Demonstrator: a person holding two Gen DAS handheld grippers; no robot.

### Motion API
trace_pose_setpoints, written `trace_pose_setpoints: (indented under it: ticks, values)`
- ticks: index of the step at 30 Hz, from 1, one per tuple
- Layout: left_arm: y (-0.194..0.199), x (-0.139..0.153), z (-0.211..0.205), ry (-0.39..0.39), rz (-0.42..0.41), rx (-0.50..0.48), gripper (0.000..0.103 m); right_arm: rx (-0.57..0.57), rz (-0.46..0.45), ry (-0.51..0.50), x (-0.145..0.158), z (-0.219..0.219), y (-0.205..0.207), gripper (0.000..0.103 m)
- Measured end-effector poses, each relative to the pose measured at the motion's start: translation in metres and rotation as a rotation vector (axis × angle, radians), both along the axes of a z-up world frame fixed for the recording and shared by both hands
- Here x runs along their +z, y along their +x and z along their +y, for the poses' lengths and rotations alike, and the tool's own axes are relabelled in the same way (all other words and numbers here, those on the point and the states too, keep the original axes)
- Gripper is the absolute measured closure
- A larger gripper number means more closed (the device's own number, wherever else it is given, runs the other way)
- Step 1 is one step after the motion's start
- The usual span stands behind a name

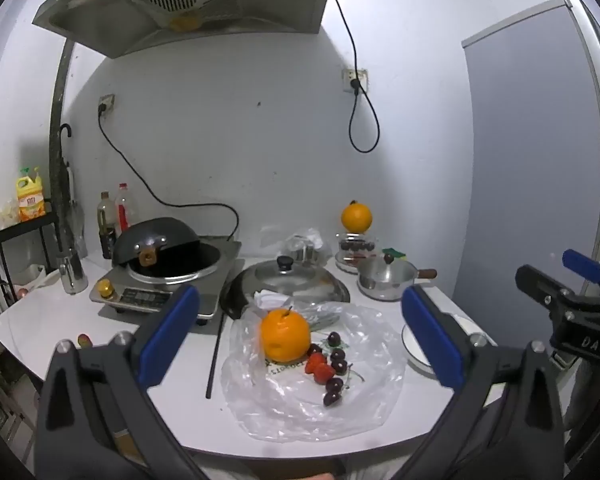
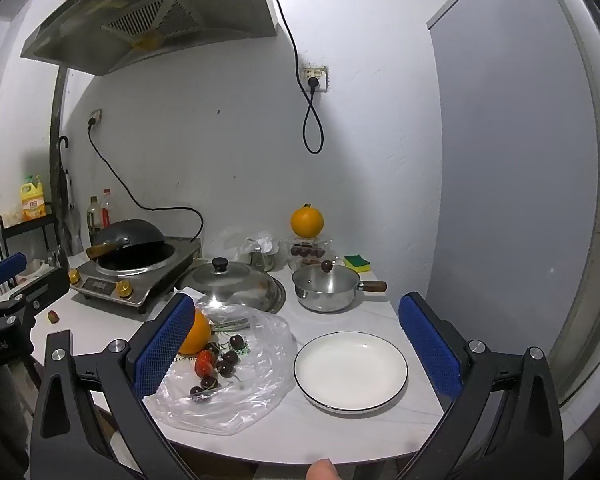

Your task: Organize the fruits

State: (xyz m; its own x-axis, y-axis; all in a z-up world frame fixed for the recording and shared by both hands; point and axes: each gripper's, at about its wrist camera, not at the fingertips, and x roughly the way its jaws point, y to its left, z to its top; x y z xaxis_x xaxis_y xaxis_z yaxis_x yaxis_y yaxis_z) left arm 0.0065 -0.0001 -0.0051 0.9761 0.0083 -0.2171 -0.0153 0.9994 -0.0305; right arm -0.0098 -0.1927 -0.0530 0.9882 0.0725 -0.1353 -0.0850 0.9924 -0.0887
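Observation:
An orange (image 1: 285, 334) (image 2: 198, 333), a red strawberry (image 1: 319, 366) (image 2: 204, 362) and several dark cherries (image 1: 334, 376) (image 2: 225, 360) lie on a clear plastic bag (image 1: 312, 400) (image 2: 236, 384) on the white counter. An empty white plate (image 2: 351, 370) (image 1: 416, 350) sits to the bag's right. My left gripper (image 1: 300, 344) is open and empty, held in front of the bag. My right gripper (image 2: 300, 352) is open and empty, in front of the plate. A second orange (image 1: 356, 217) (image 2: 307, 221) rests on a glass jar at the back.
An induction cooker with a tilted wok (image 1: 160, 248) (image 2: 128, 240) stands at back left. A glass pot lid (image 1: 288, 280) (image 2: 232, 280) and a small steel pot (image 1: 386, 278) (image 2: 326, 286) lie behind the bag. A black chopstick (image 1: 216, 354) lies left of the bag. A small fruit (image 1: 84, 339) (image 2: 52, 315) sits near the counter's left edge.

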Motion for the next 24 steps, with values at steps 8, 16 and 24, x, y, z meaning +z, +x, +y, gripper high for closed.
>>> trace_pose_setpoints:
  ticks: [8,16,24]
  values:
    - [0.0044,-0.0011,0.0052,-0.018,-0.003,0.009,0.001,0.006,0.012,-0.002,-0.0034,0.0025,0.0048,0.0]
    - [0.0037,-0.0023,0.0059,-0.02,-0.004,-0.002,0.001,0.008,0.018,-0.003,0.0001,0.0025,0.0056,0.0]
    - [0.0025,-0.0025,0.0045,-0.02,-0.008,0.002,0.001,0.012,0.017,-0.003,0.0006,0.0039,0.0055,0.0]
